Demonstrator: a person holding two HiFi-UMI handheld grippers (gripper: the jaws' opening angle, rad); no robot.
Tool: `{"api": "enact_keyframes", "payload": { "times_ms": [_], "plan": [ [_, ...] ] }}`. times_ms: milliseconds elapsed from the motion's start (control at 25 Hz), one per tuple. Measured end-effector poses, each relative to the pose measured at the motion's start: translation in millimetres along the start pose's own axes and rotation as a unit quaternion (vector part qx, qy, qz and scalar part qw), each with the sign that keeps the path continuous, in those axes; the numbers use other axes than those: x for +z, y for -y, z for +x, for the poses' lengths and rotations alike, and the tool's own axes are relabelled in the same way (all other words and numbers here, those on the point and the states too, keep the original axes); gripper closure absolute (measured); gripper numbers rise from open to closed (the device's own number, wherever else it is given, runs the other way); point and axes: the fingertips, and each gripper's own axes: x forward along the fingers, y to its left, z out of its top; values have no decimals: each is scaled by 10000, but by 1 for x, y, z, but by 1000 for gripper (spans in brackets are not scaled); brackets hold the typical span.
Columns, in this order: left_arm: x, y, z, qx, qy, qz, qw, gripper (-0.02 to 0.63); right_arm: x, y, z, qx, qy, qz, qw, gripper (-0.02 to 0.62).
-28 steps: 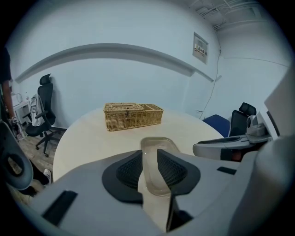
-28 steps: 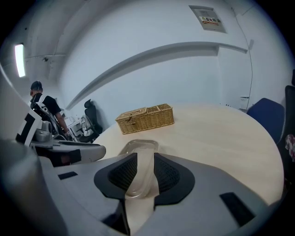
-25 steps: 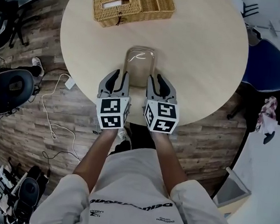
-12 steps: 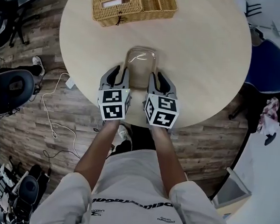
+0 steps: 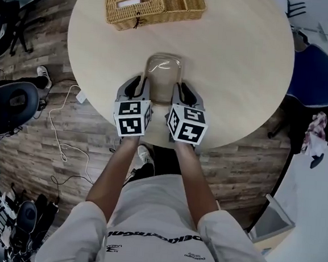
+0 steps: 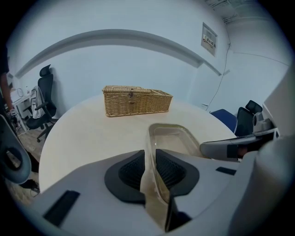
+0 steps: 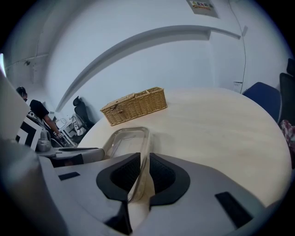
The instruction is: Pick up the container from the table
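Observation:
A clear, shallow rectangular container [image 5: 163, 71] lies near the front edge of the round table [image 5: 238, 60]. My left gripper [image 5: 142, 88] is shut on its left rim, with the clear wall [image 6: 152, 161] pinched between the black pads. On the opposite side my right gripper [image 5: 178, 90] is shut on the right rim [image 7: 142, 161]. Each gripper view shows the other gripper across the container [image 6: 173, 138] [image 7: 122, 140]. I cannot tell whether the container rests on the table or is just off it.
A wicker basket [image 5: 155, 4] stands at the table's far side, also seen in the gripper views [image 6: 136, 99] [image 7: 134, 106]. A blue chair [image 5: 311, 75] is at the right, a black office chair [image 5: 9, 105] and cables on the wooden floor at the left.
Both grippers, holding the container's rims, have shifted slightly toward the person and closer together. The container moved with them only a little.

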Motion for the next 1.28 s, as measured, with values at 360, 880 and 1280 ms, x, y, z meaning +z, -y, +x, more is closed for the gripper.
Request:
{"api": "enact_keyframes", "payload": {
  "times_ms": [360,880,1280],
  "plan": [
    [0,4,3,-226,-11,-252,9994,561,1,0,2,229,-12,207,9995,527],
    [4,7,-7,-256,-4,-334,9991,569,2,-2,-7,236,86,328,9991,538],
    [26,19,-59,-267,443,-239,9984,569,18,-19,-54,231,485,179,9984,538]
  ]
}}
